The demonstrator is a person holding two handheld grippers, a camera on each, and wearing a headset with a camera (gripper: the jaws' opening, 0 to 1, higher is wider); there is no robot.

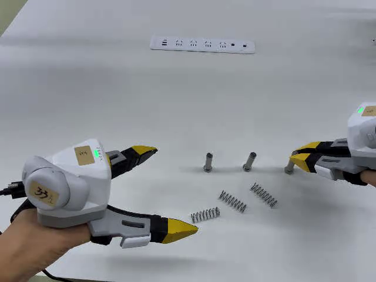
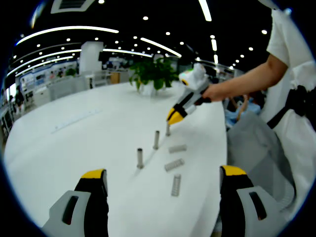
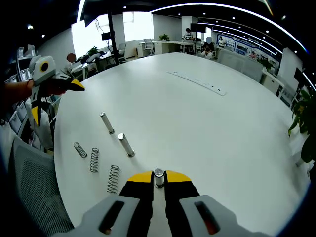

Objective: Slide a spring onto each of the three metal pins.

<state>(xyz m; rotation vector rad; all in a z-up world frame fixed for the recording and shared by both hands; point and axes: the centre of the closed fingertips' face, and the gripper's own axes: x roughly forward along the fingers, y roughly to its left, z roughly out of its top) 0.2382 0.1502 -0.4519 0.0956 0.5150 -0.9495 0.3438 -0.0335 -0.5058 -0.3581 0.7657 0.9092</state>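
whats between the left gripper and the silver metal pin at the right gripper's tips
Two more upright silver metal pins and three coiled wire springs lying on the white table, as the left gripper view shows.

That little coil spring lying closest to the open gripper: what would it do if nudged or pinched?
The spring lies on its side on the smooth white table, so a nudge would probably roll or skid it. Its thin open wire coils suggest it is light and would likely squash if pinched hard.

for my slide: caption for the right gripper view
The right gripper shut on the nearest pin, three springs loose beside the other two pins.
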